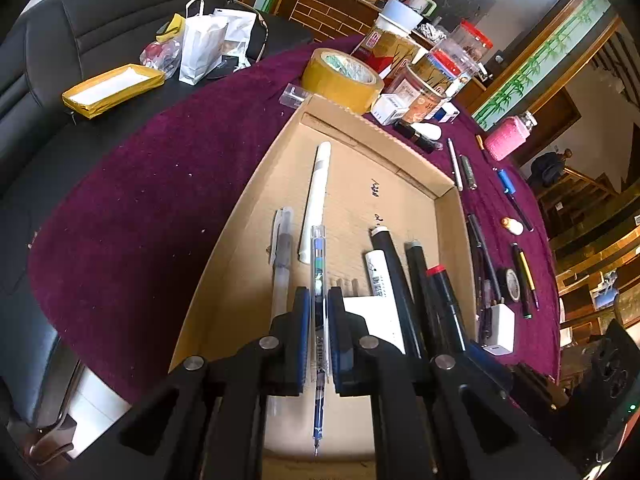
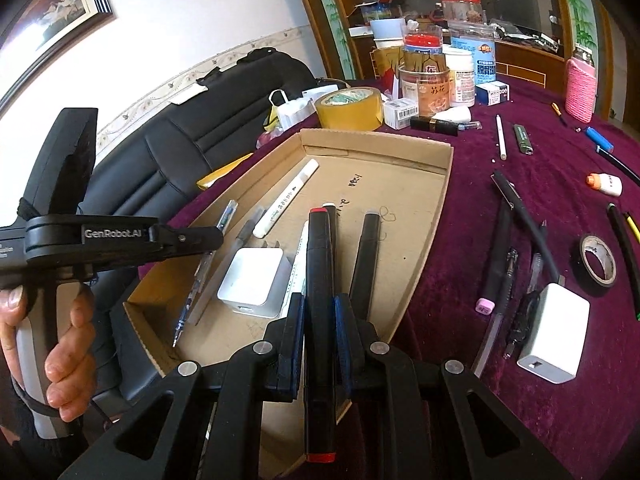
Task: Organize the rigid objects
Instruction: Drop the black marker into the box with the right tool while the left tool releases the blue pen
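Pinched clear pen left, red-capped marker right; best lowered flat into cardboard tray beside pens, then released gently.

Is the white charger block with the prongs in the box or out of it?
In. The charger lies flat on the floor of the box, between the pens. Another white block sits outside on the cloth.

Black leather sofa (white wall)
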